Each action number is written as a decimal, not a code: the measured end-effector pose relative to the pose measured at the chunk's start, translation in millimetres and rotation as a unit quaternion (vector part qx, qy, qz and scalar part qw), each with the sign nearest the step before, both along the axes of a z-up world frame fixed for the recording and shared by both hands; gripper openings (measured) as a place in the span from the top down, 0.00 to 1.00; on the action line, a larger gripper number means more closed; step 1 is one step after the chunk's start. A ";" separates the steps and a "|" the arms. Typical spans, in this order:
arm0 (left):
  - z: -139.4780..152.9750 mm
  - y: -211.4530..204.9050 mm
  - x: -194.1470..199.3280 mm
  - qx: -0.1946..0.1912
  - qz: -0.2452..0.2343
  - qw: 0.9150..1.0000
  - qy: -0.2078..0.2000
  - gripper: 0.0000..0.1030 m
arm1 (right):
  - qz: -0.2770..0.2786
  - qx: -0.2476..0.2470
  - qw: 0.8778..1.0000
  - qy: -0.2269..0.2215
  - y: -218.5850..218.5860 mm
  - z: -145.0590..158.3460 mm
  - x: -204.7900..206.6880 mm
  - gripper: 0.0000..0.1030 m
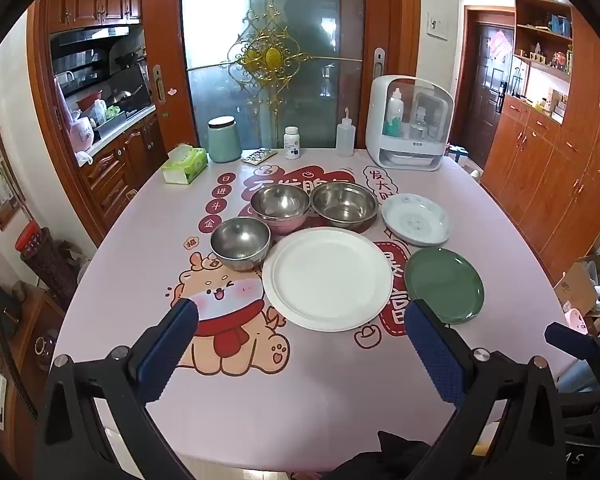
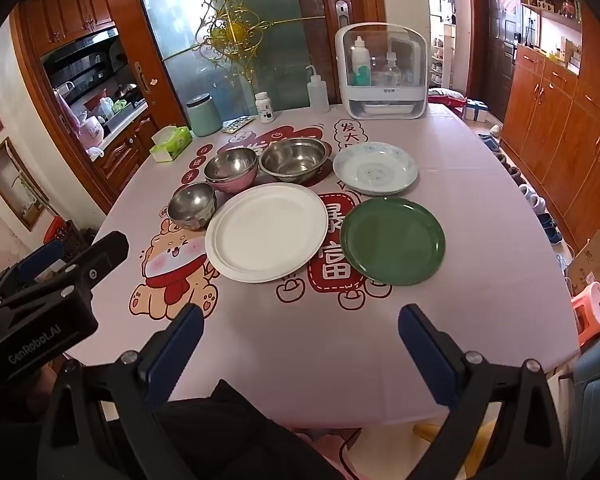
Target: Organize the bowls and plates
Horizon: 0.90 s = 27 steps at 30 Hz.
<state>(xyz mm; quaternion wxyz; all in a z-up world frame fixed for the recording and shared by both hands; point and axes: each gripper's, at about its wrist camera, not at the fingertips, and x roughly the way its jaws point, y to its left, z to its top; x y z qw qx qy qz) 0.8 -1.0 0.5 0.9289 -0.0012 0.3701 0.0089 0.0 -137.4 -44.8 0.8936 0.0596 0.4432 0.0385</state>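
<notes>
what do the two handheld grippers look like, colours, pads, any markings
Both are black frames with two angled fingers joined by silver bolts. The fingers carry dark blue pads with a fine dotted grip texture, as on the left gripper and right gripper. Seen from the right wrist camera, the left gripper's body is a black block printed "GenRobot.AI" in white. No cables or sleeves show clearly.

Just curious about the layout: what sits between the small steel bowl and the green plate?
The large white plate lies between the small steel bowl and the green plate, clearest in the right wrist view.
</notes>
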 end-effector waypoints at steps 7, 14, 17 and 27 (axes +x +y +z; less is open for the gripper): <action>0.9 3.4 -3.2 -0.019 -0.011 1.000 -0.020 0.01 | 0.000 -0.007 1.000 0.002 1.9 0.6 1.9 0.04; 3.1 5.5 1.7 -0.023 -0.014 0.999 -0.023 0.01 | 0.000 -0.008 1.000 0.003 2.6 1.3 3.1 0.04; 3.5 7.1 2.7 -0.024 -0.014 0.999 -0.024 0.01 | 0.000 -0.008 1.000 0.003 3.1 1.2 3.9 0.04; 0.4 5.7 9.5 -0.026 -0.018 0.999 -0.019 0.01 | -0.003 -0.015 1.000 0.001 8.8 5.6 3.8 0.04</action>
